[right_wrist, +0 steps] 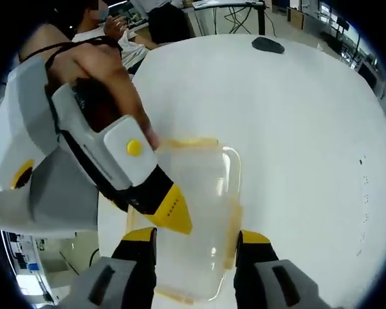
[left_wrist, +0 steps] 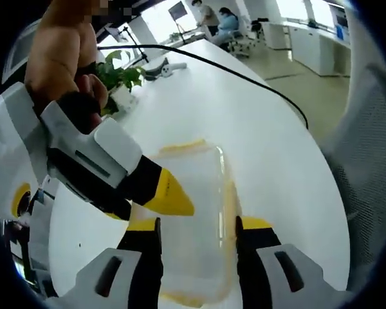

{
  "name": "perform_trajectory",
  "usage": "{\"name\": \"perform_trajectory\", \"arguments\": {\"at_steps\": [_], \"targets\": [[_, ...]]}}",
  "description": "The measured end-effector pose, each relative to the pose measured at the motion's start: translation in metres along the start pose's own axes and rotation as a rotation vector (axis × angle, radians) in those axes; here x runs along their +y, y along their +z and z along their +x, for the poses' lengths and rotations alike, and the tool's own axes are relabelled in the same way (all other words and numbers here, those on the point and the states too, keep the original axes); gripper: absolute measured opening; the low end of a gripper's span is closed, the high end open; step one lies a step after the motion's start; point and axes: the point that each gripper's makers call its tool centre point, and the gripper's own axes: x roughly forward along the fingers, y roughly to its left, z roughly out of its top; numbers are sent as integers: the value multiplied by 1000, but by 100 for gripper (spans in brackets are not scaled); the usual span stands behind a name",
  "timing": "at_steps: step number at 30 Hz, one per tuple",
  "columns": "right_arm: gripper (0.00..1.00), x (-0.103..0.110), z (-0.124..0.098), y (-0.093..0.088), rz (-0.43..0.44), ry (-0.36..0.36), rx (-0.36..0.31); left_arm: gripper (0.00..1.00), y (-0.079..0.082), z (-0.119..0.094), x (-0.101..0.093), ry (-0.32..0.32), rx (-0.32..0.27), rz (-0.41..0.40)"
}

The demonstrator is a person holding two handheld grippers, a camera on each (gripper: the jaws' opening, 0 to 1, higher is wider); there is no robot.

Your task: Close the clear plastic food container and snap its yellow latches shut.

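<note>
- Standing beside the white table [left_wrist: 257, 129], I see the clear plastic container [left_wrist: 193, 219] lying flat near its edge, lid seemingly already down on the base, its yellow latches [left_wrist: 183, 147] showing at the far end, along the side and at the near end.
- In the left gripper view, the left gripper [left_wrist: 198, 226] has its jaws parted, straddling the container's width from above without pinching it; the right gripper [left_wrist: 170, 193] leans in from the left, its yellow tip down on the lid near the long edge.
- In the right gripper view the right gripper [right_wrist: 196, 239] is likewise spread wide over the container [right_wrist: 199, 212], and the left gripper [right_wrist: 170, 209] comes in with its tip against the lid.
- My guess is that the lid is being pressed and steadied, with latching in hand; whether any latch is snapped I cannot tell.
- The next move probably calls for one tip holding the lid while the other pushes a latch [right_wrist: 235, 212] down until it clicks.
- Smaller things: a potted plant [left_wrist: 119, 80] and a black cable [left_wrist: 244, 77] well apart, a dark mouse-like object [right_wrist: 267, 44] across the table [right_wrist: 309, 129].
</note>
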Motion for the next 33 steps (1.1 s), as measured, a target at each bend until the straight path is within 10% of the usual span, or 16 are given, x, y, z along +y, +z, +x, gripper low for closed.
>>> {"name": "perform_trajectory", "arguments": {"at_steps": [33], "targets": [[43, 17, -8, 0, -21, -123, -139, 48, 10, -25, 11, -128, -107, -155]]}}
